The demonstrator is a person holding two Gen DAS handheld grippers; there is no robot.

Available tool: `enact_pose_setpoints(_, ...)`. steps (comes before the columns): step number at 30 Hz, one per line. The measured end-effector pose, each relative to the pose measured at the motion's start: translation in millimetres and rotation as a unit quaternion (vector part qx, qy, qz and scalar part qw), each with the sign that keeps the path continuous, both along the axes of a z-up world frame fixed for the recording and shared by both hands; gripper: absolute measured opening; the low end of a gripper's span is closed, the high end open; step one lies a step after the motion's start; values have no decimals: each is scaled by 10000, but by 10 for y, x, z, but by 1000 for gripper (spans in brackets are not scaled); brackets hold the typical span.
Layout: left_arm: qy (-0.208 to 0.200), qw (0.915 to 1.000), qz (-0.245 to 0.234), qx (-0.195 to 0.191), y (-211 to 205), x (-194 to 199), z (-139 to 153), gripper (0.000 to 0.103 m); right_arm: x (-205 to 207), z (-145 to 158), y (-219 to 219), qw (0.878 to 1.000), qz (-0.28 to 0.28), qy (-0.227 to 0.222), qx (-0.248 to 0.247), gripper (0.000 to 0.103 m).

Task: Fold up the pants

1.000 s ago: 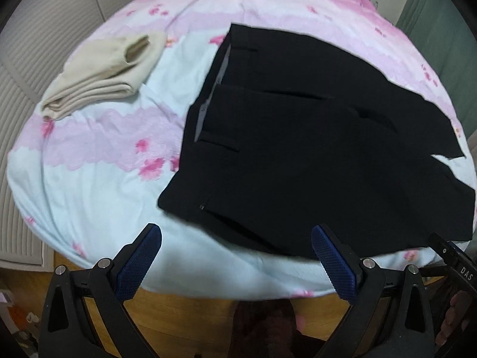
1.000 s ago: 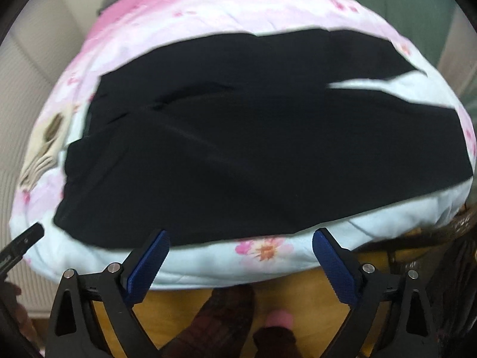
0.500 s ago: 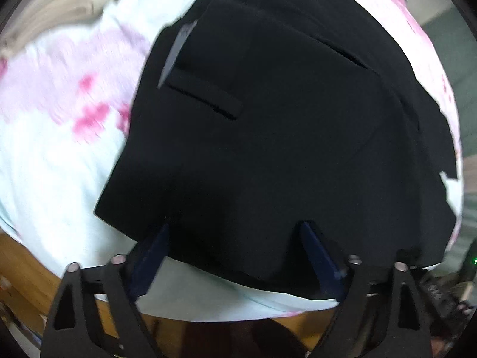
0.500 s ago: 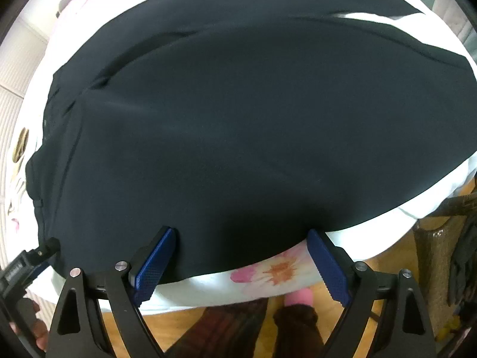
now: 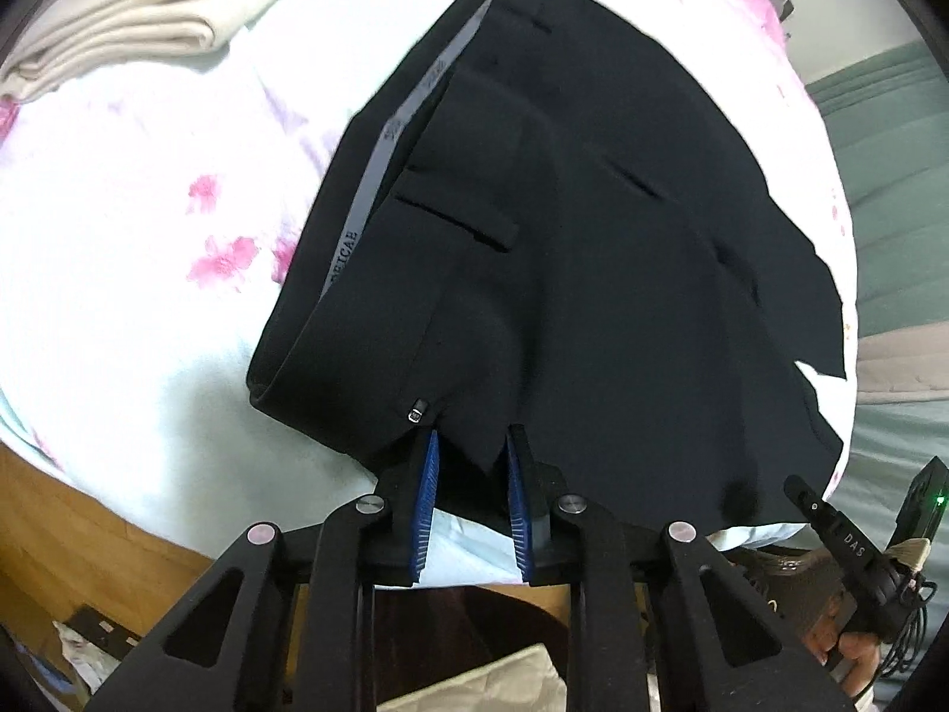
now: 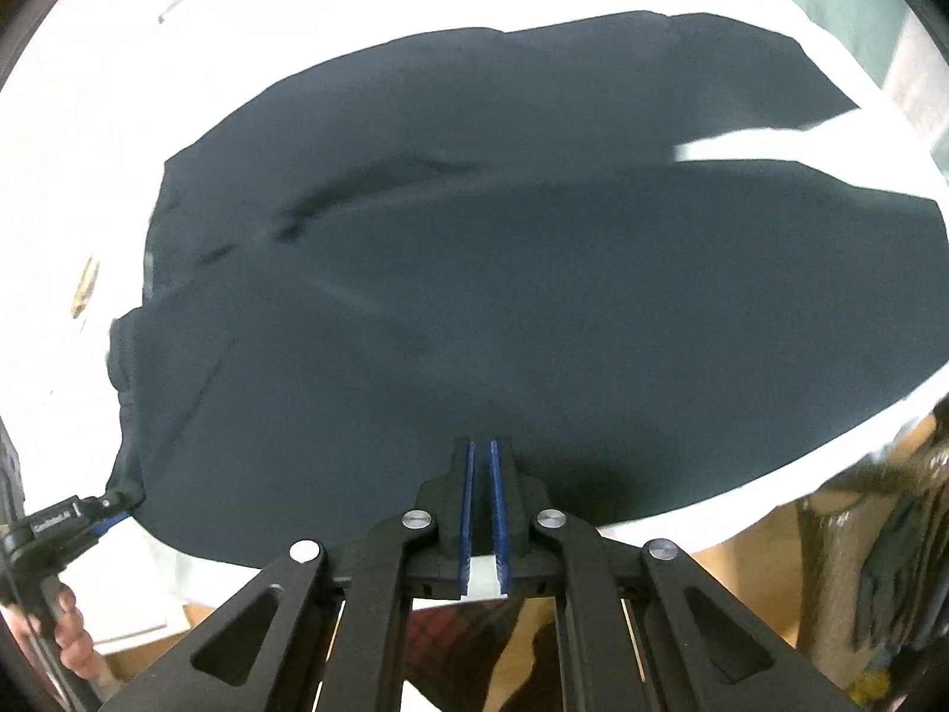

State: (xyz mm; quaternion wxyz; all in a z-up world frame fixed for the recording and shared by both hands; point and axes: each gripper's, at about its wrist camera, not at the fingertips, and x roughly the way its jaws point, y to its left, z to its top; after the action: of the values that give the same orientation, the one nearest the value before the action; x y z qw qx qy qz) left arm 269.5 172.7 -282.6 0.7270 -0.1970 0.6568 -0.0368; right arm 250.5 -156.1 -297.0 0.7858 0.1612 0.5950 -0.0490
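Black pants lie spread on a bed with a pink-flowered sheet, waistband to the left, legs to the right. My left gripper is shut on the near edge of the pants by the waistband, and the fabric there is lifted. In the right wrist view the pants fill the frame. My right gripper is shut on the near edge of the pants leg. The left gripper also shows at the far left of that view.
Folded beige cloth lies at the bed's far left. The bed's wooden frame runs below the near edge. The right gripper's body shows at the lower right of the left wrist view.
Both grippers moved forward onto the near edge of the pants and closed on the fabric. The waistband edge now lifts off the sheet.
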Motion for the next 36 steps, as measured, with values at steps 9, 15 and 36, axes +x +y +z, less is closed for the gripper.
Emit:
enact_pose_setpoints(9, -99, 9968, -194, 767, 28, 40, -126, 26, -79, -174, -187, 9981, -449, 326, 283, 45)
enact_pose_setpoints(15, -25, 9967, 111, 801, 54, -169, -146, 63, -226, -413, -162, 9962, -553, 537, 409, 50)
enact_pose_setpoints(36, 652, 9965, 507, 89, -41, 184, -610, 17, -78, -1073, -308, 9898, -818, 808, 847, 49)
